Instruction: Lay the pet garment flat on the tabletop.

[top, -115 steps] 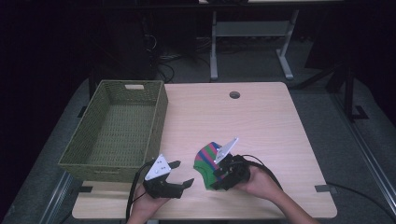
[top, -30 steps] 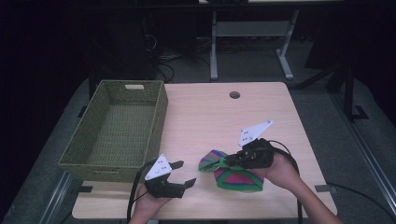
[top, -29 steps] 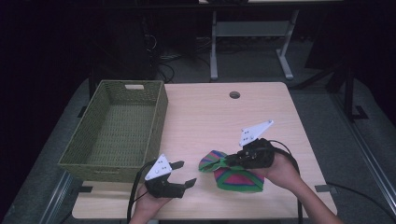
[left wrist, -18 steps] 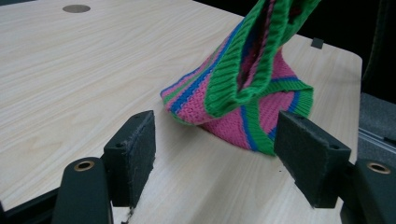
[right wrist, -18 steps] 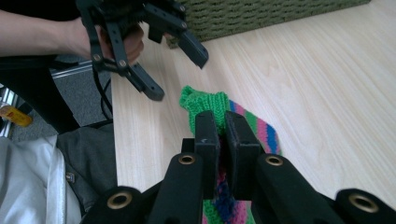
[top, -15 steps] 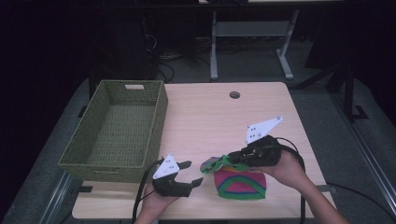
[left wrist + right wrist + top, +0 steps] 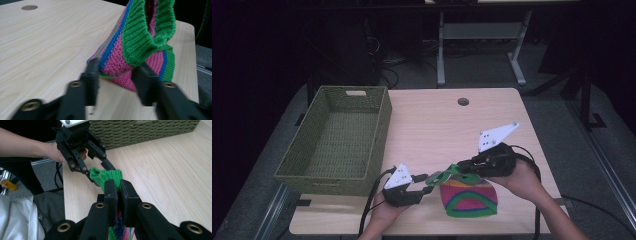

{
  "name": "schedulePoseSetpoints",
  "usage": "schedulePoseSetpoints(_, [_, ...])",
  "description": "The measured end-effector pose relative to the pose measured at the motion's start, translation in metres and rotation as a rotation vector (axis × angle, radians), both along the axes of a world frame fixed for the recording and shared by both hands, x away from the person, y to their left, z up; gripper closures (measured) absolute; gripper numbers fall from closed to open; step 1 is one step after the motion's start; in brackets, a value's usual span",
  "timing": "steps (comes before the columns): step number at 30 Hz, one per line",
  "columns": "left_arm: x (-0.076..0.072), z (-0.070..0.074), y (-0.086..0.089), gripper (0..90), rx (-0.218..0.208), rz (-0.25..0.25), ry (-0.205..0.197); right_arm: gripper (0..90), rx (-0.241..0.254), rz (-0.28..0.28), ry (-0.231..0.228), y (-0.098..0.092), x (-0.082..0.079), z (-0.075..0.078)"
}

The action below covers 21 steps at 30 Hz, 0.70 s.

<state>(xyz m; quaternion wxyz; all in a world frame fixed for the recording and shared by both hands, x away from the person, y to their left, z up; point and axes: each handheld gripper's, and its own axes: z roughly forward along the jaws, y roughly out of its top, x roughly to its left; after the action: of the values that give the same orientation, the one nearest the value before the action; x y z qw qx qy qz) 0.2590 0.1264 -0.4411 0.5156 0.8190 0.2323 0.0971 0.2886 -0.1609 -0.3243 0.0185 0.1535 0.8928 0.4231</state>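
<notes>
Wooden table (image 7: 432, 125), right tool (image 7: 463, 168) clamping knit hat (image 7: 468, 197), left tool (image 7: 428, 183) spread

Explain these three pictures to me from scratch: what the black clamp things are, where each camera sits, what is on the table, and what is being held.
No robot here: a person holds a hand-operated black two-jaw gripper in each hand.

The high view looks down from above the light wooden table. The left gripper is at its left, the right gripper at its right. An empty olive-green woven basket stands on the table's left side.

The other two pictures come from cameras riding on the grippers, looking along their own jaws.

The right gripper is shut on the green ribbed cuff of a striped knitted hat in green, pink and blue, lifting that edge while the rest lies on the table. The left gripper is open, its jaws on either side of the hat, not clamped.
</notes>
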Motion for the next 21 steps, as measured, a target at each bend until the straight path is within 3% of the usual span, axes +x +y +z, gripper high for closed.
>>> schedulePoseSetpoints(4, [0.001,0.003,-0.001,80.2,0.011,-0.013,-0.022,84.1,-0.002,-0.016,0.003,-0.005,0.001,-0.002])
schedulePoseSetpoints(8, [0.002,0.006,-0.001,82.2,0.021,-0.007,-0.028,84.2,-0.008,-0.034,0.008,-0.012,0.004,-0.007])
schedulePoseSetpoints(10, [0.003,0.010,0.000,82.4,-0.006,0.002,-0.020,84.1,-0.003,-0.041,0.016,-0.016,0.005,-0.009])
schedulePoseSetpoints(12, [0.005,0.016,-0.001,82.6,-0.005,0.012,-0.032,84.2,0.001,-0.048,0.022,-0.019,0.005,-0.011])
schedulePoseSetpoints(15, [0.010,0.026,-0.001,83.1,-0.012,0.026,-0.052,84.1,-0.002,-0.068,0.033,-0.025,0.007,-0.014])
schedulePoseSetpoints(21, [0.023,0.036,-0.005,83.3,-0.001,0.050,-0.056,84.2,0.017,-0.101,0.043,-0.033,0.012,-0.017])
